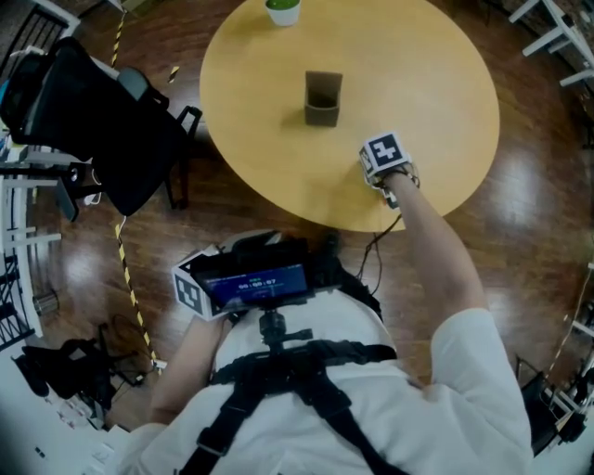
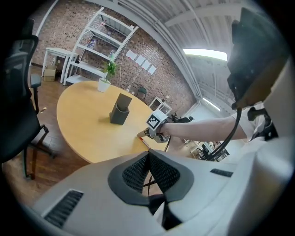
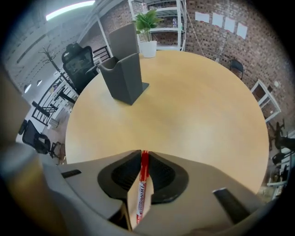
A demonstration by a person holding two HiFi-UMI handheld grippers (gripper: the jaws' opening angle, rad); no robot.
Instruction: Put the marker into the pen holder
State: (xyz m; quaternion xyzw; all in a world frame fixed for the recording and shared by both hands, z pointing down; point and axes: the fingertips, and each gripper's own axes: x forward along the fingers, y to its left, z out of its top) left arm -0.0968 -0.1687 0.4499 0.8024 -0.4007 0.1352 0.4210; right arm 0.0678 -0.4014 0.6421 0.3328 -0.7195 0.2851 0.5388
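Round wooden bench [image 1: 260, 148] in a brick-walled workroom, wood floor beneath, black chair [image 1: 102, 130] beside it on the left. A potted plant [image 1: 283, 11] stands at the far edge.

Task items: the pen holder [image 1: 322, 99] stands upright near the middle of the bench. No pen shows in it, though its inside is not fully visible. The red marker [image 3: 142, 193] is at the near right edge of the bench, well apart from the holder.

Right gripper [image 3: 144, 154]: pointed steeply down at the bench edge, jaws narrow, pads closed on the marker from both sides. The left gripper view shows the marker's free end low against the bench top, so it looks not yet lifted.

Left gripper [image 2: 148, 156]: held back near the person's body, off the bench, jaws together with nothing between them.

Assessment: early stage. The grasp appears made. Lifting the marker, carrying it across to the holder and dropping it in all remain.
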